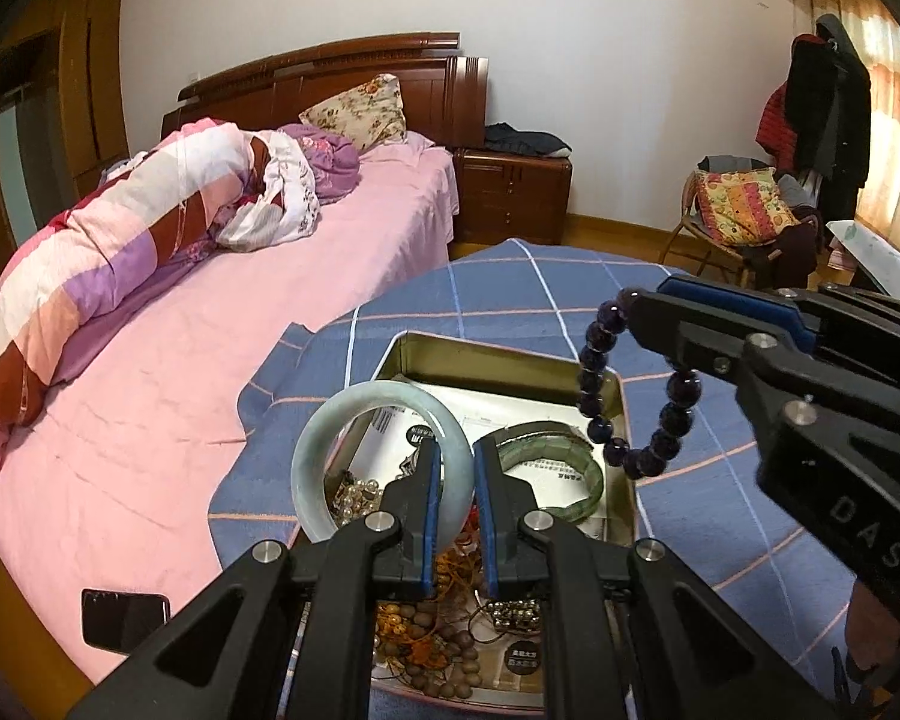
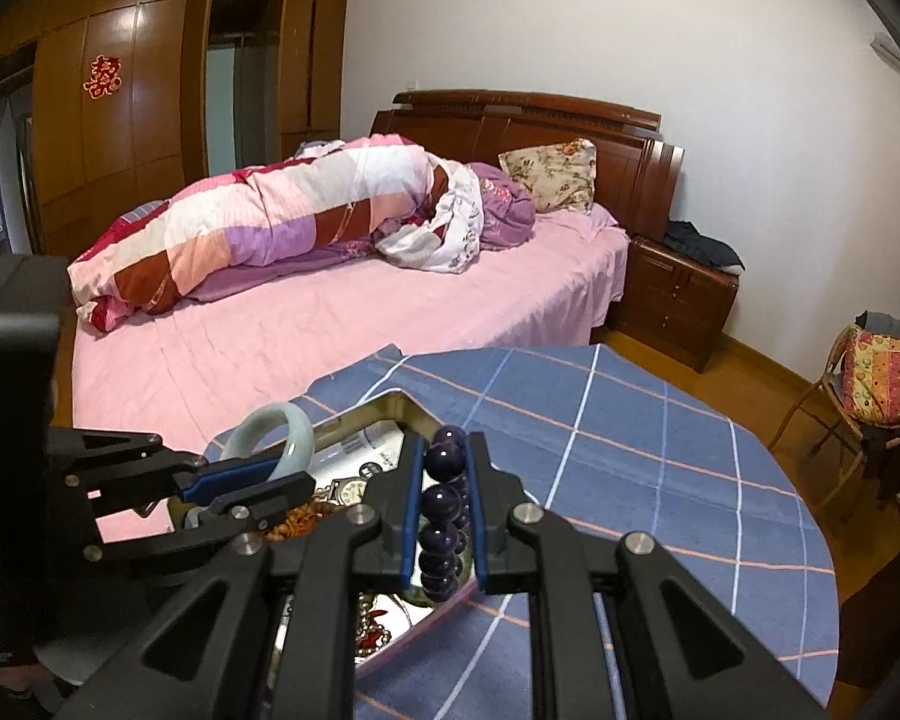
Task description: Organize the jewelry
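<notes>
My left gripper (image 1: 457, 450) is shut on a pale green jade bangle (image 1: 336, 420) and holds it above an open metal tin (image 1: 498, 360). The bangle also shows in the right wrist view (image 2: 282, 429). My right gripper (image 2: 445, 450) is shut on a dark purple bead bracelet (image 2: 441, 510), which hangs over the tin's right edge in the left wrist view (image 1: 594, 378). In the tin lie a dark green bangle (image 1: 570, 468), brown wooden beads (image 1: 444, 648), pearls and papers.
The tin sits on a blue checked cloth (image 1: 570, 288) over a round table next to a pink bed (image 1: 180, 360). A black phone (image 1: 125, 621) lies on the bed edge. A chair with cushions (image 1: 738, 216) stands at the right.
</notes>
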`<act>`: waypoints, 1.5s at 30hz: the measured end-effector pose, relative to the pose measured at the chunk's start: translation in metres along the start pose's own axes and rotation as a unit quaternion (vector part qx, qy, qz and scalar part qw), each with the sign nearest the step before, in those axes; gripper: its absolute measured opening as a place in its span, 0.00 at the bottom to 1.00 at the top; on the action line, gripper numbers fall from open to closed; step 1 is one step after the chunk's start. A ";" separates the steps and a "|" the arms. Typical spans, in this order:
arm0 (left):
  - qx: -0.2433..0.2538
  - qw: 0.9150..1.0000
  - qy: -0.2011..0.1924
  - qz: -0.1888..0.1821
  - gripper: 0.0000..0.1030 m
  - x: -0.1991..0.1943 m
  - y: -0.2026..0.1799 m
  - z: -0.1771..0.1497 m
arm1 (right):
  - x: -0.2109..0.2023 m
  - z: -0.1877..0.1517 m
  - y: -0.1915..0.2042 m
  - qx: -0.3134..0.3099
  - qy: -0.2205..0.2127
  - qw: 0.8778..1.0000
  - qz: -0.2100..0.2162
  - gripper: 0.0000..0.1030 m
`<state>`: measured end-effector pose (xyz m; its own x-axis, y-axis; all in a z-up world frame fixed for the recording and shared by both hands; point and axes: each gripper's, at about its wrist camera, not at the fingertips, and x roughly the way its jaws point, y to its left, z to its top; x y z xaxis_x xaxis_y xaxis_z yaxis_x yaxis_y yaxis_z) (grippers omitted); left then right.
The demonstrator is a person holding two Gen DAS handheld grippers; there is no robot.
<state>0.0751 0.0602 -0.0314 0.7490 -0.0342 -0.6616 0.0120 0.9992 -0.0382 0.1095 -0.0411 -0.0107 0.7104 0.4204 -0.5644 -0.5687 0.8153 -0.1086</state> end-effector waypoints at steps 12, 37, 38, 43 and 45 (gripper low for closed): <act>0.005 1.000 0.018 -0.010 0.11 0.014 -0.002 -0.006 | 0.031 -0.009 -0.002 0.007 0.037 0.999 -0.005 0.16; -0.026 0.999 -0.016 0.025 0.60 -0.017 0.015 -0.011 | 0.001 -0.028 -0.025 0.083 0.039 0.996 -0.021 0.71; -0.031 0.999 -0.020 0.027 0.60 -0.020 0.017 -0.010 | -0.004 -0.030 -0.026 0.087 0.036 0.995 -0.021 0.72; -0.044 0.998 -0.038 0.036 0.60 -0.031 0.022 -0.006 | -0.018 -0.036 -0.027 0.099 0.025 0.995 -0.020 0.75; -0.048 0.997 -0.043 0.036 0.60 -0.035 0.024 -0.005 | -0.022 -0.036 -0.026 0.099 0.020 0.995 -0.020 0.76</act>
<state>0.0464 0.0847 -0.0129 0.8000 0.0430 -0.5984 -0.1038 0.9923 -0.0674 0.0933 -0.0863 -0.0251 0.7118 0.3731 -0.5950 -0.4442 0.8954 0.0301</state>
